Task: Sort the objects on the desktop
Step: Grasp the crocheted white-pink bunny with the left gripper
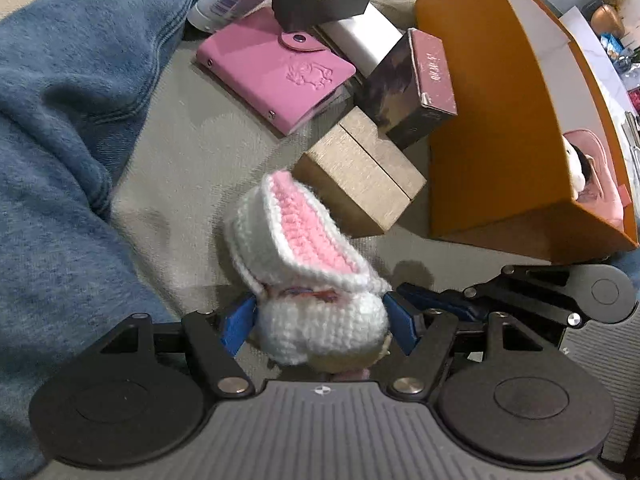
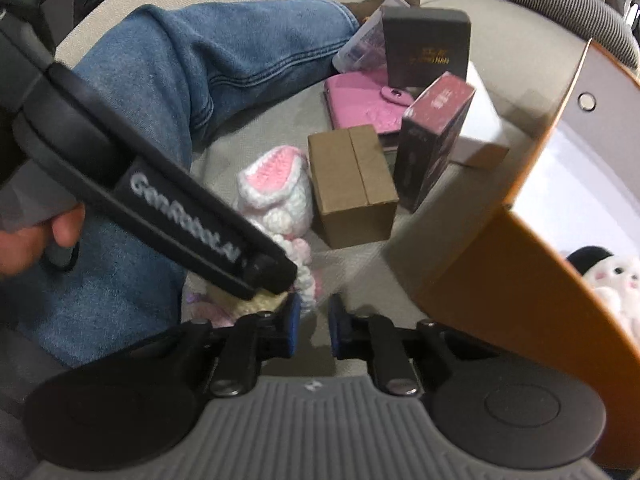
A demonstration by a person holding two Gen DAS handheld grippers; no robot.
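We see left gripper [image 1: 320,320], fingers clamped on crochet bunny [image 1: 304,264] at its body; ears point forward toward brown box [image 1: 360,172]. Orange bin [image 1: 492,120] lies forward-right, near. Right gripper [image 2: 311,328]: fingers slightly apart, empty. We judge left nearer for drop.

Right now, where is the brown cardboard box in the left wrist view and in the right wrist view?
Left wrist view: the brown cardboard box is right of centre, just beyond the crocheted bunny toy.
Right wrist view: the box is near centre, right of the toy.
Shared landmark: the pink wallet lies beyond the box in both.
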